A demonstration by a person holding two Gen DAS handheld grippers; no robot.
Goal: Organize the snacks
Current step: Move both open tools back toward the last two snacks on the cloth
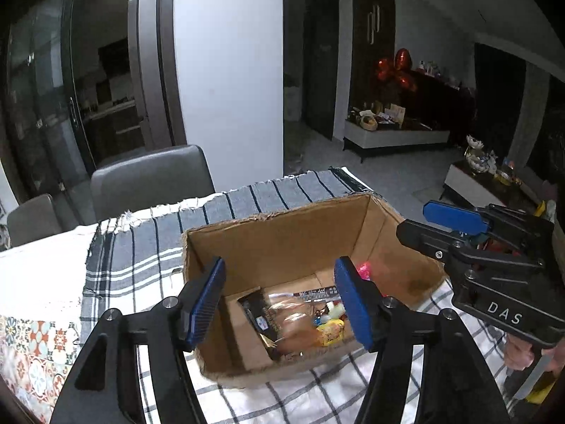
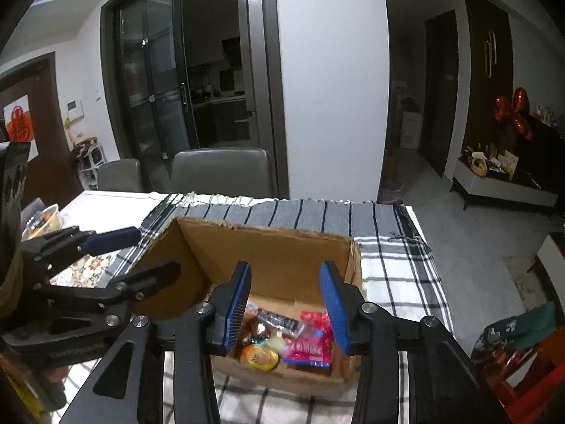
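Now both empty claws, left claw [image 1: 280, 304] and right claw [image 2: 286, 309], hang half-open above the cardboard box [image 2: 275, 247], snacks [image 2: 282, 339] directly below.

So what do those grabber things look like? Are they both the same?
Yes, they match. Each hand-held gripper, left and right, is black plastic with angular, triangle-shaped arms joined by round silver bolts. The two fingers end in flat blue pads with fine ridges. From the side, the right one's body carries white letters reading DAS. No cables show.
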